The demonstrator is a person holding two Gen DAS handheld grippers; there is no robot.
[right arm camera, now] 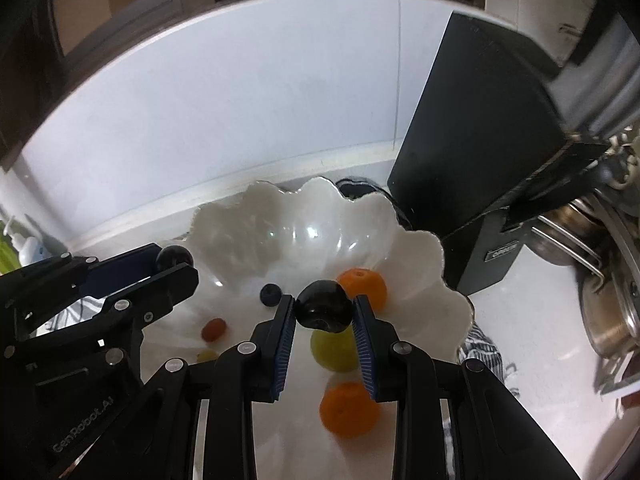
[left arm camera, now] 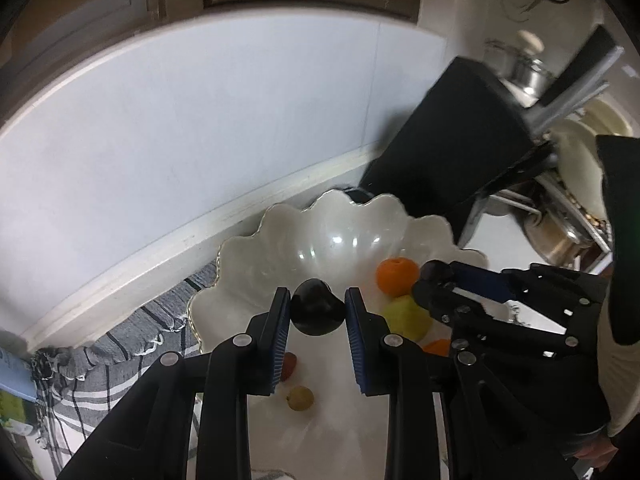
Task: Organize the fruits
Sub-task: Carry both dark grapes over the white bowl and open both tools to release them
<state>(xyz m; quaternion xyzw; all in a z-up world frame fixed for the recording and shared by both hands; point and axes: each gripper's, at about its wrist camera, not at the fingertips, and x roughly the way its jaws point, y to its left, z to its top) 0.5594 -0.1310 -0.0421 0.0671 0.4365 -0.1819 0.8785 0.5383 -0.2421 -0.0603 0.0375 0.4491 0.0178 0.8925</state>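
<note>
A white scalloped bowl (left arm camera: 280, 240) (right arm camera: 280, 216) stands on the counter against the wall. My left gripper (left arm camera: 317, 312) is shut on a dark plum (left arm camera: 316, 307) above the bowl. My right gripper (right arm camera: 324, 312) is shut on another dark plum (right arm camera: 324, 306) over the bowl; it also shows in the left wrist view (left arm camera: 434, 276). In the bowl lie two oranges (right arm camera: 362, 282) (right arm camera: 348, 408), a green fruit (right arm camera: 334, 352), a small red fruit (right arm camera: 213, 329), a small dark fruit (right arm camera: 270, 294) and a small yellow-green fruit (left arm camera: 300, 398).
A black box (right arm camera: 476, 152) stands right of the bowl. Steel pots (right arm camera: 612, 320) and a dish rack are further right. A striped grey cloth (left arm camera: 120, 340) lies under the bowl's left side. A spray bottle (right arm camera: 28, 248) stands at far left.
</note>
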